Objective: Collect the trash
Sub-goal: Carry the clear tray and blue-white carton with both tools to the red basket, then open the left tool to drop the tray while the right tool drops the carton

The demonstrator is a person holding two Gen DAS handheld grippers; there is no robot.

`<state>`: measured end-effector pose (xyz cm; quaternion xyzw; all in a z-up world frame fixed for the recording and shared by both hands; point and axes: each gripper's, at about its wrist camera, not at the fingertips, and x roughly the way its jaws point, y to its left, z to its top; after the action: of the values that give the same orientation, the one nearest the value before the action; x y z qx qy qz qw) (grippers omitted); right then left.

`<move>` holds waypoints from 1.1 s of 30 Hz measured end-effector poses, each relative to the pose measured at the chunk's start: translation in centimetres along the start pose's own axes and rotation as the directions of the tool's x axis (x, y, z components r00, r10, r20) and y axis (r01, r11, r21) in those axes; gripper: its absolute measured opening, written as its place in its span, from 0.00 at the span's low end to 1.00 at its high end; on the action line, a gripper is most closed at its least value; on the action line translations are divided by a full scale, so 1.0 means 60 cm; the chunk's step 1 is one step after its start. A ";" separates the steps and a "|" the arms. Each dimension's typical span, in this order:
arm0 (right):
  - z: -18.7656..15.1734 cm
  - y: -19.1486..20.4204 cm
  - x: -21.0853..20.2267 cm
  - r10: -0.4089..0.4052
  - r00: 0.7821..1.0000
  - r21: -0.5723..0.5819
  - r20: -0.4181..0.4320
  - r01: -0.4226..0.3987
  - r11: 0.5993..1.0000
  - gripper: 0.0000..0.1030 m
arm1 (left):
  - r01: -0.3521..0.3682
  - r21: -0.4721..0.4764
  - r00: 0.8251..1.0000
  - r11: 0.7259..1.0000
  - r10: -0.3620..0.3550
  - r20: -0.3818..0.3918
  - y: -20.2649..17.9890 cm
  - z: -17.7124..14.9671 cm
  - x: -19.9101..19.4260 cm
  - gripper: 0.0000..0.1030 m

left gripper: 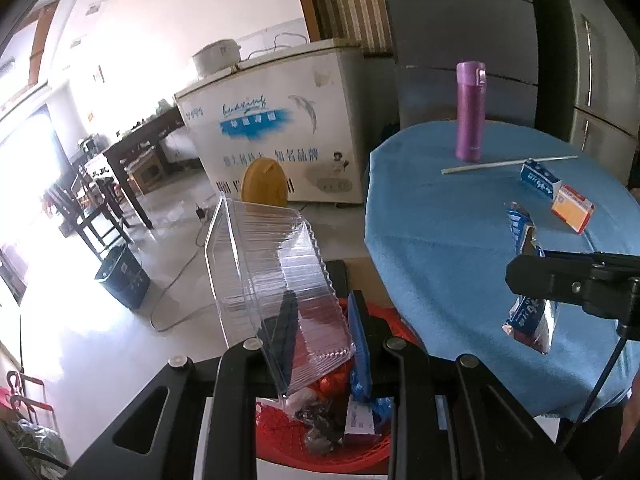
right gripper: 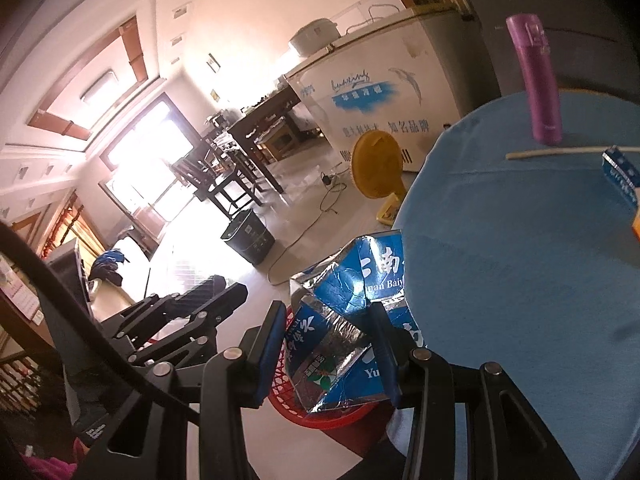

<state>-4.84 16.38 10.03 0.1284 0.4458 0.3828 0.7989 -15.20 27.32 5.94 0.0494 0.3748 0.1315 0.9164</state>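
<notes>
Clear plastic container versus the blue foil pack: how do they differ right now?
The clear plastic container is see-through, rigid and ribbed, held by the left gripper; the blue foil pack is opaque, crumpled and printed, held by the right gripper. Both hang over the red basket.

Glossy pale floor (right gripper: 224, 280), glaring window (right gripper: 156, 148), dark wooden table (right gripper: 260, 128), white chest freezer (left gripper: 280, 128).

the red plastic mesh basket (left gripper: 280, 432) is mostly covered by the left gripper's (left gripper: 320, 336) black frame and the clear ribbed plastic clamshell box (left gripper: 276, 276); the trash inside is too jumbled to make out; in the right wrist view the orange-and-white small carton (right gripper: 636, 227) is cut off by the frame edge; the crumpled blue-and-silver foil wrapper (right gripper: 344, 320) hides most of the basket there too
</notes>
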 end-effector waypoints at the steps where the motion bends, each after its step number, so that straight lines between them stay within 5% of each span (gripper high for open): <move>1: 0.000 -0.003 0.006 0.004 1.000 0.007 -0.007 -0.004 1.000 0.44 | -0.001 0.000 1.000 1.000 0.001 -0.008 0.000 -0.001 0.005 0.26; 19: 0.004 -0.046 0.090 0.108 0.989 0.128 -0.103 -0.095 0.987 0.44 | -0.002 -0.018 0.994 1.000 0.000 -0.109 0.013 -0.023 0.069 0.26; 33: -0.001 -0.036 0.125 0.100 0.987 0.077 -0.126 -0.091 0.993 0.44 | -0.008 -0.040 0.989 0.999 0.001 -0.150 0.030 -0.032 0.100 0.26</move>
<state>-1.47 20.36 4.22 0.1527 0.5035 0.4123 0.7438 -12.80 30.68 0.85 0.0217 0.4398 0.1444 0.8861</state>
